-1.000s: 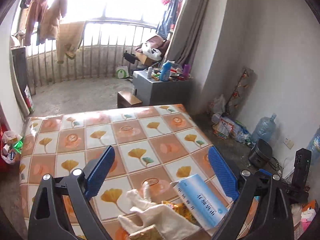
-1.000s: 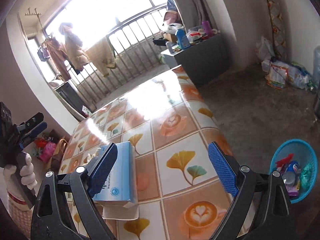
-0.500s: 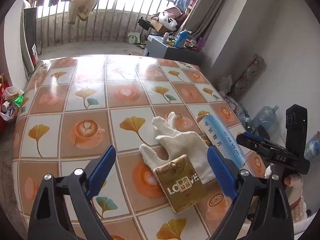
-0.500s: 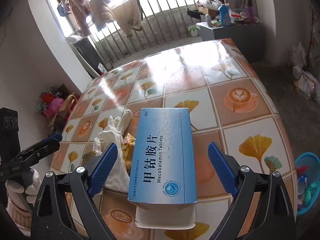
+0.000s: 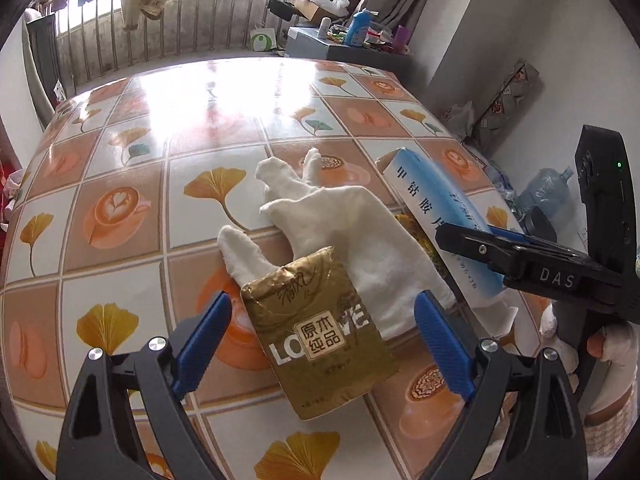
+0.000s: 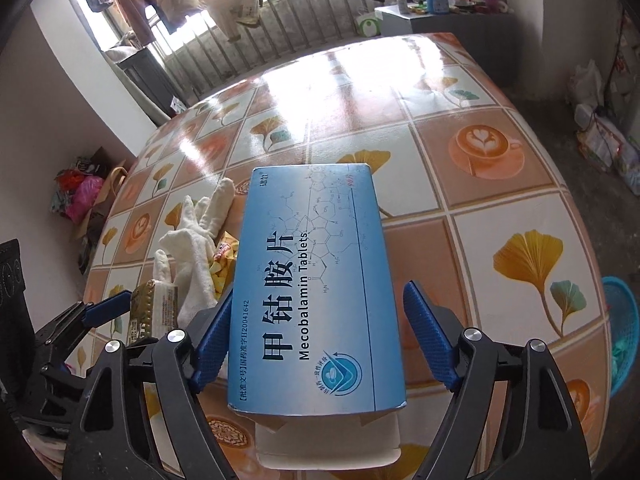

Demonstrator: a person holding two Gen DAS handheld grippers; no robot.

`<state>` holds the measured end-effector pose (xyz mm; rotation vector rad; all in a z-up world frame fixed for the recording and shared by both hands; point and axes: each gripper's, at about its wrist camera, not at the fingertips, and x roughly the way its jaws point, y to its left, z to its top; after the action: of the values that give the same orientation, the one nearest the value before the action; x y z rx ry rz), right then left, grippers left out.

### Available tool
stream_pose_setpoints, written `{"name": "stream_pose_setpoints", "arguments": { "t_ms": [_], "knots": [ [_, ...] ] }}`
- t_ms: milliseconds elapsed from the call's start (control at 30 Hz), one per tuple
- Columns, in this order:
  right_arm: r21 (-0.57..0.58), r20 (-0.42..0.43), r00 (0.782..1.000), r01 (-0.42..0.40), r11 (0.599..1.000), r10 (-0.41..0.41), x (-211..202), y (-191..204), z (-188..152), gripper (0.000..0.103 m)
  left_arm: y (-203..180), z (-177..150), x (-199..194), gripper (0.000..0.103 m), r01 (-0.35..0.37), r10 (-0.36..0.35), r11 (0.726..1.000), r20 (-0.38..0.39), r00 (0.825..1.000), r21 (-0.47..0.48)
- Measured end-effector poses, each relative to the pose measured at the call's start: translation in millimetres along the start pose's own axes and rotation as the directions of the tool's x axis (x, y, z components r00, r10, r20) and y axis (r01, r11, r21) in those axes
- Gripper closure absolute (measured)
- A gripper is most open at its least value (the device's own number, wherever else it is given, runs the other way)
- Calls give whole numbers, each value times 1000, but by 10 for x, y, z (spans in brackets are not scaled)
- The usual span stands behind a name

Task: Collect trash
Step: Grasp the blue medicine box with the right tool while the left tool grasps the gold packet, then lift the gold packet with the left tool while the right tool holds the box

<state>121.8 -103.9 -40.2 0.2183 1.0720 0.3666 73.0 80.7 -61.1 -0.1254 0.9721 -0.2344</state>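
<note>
A gold tissue pack (image 5: 320,320) lies on the tiled table (image 5: 120,208), partly over a white glove (image 5: 348,224). My left gripper (image 5: 322,346) is open, its pads either side of the pack and clear of it. A blue Mecobalamin tablet box (image 6: 316,280) rests beside the glove, over a yellow snack wrapper (image 6: 220,268). My right gripper (image 6: 320,340) straddles the box and its jaws are closing; a gap still shows at the right pad. In the right wrist view the left gripper (image 6: 104,312) sits at the lower left by the pack (image 6: 152,308).
A blue basket (image 6: 622,336) holding rubbish stands on the floor off the table's right edge. Bags (image 6: 80,192) lie on the floor to the left. A grey cabinet (image 5: 340,44) with bottles stands beyond the table, and a water jug (image 5: 548,192) by the wall.
Both grippers came down toward the table and tilted lower. The left one now straddles the gold pack, and the right one's jaws have narrowed around the blue box.
</note>
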Motion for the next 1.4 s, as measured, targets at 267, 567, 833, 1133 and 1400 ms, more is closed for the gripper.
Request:
{"name": "stream_pose_setpoints", "arguments": {
  "t_ms": [267, 567, 833, 1133, 1400],
  "knots": [
    [16, -2, 1000, -12, 1000, 12, -4, -12, -41, 29, 46, -33, 151, 28, -47, 45, 998, -48, 998, -40],
    [16, -9, 1000, -15, 1000, 15, 15, -19, -52, 30, -4, -26, 164, 35, -56, 55, 998, -46, 997, -15],
    [7, -4, 1000, -8, 1000, 8, 61, 27, -24, 31, -49, -32, 154, 37, -73, 73, 997, -32, 997, -1],
    [21, 1, 1000, -13, 1000, 13, 63, -3, -8, 35, -29, -48, 88, 38, -96, 96, 995, -7, 995, -2],
    [37, 14, 1000, -18, 999, 17, 7, -53, -9, 36, -23, -62, -21, 39, -116, 116, 993, 22, 993, 7]
  ]
}}
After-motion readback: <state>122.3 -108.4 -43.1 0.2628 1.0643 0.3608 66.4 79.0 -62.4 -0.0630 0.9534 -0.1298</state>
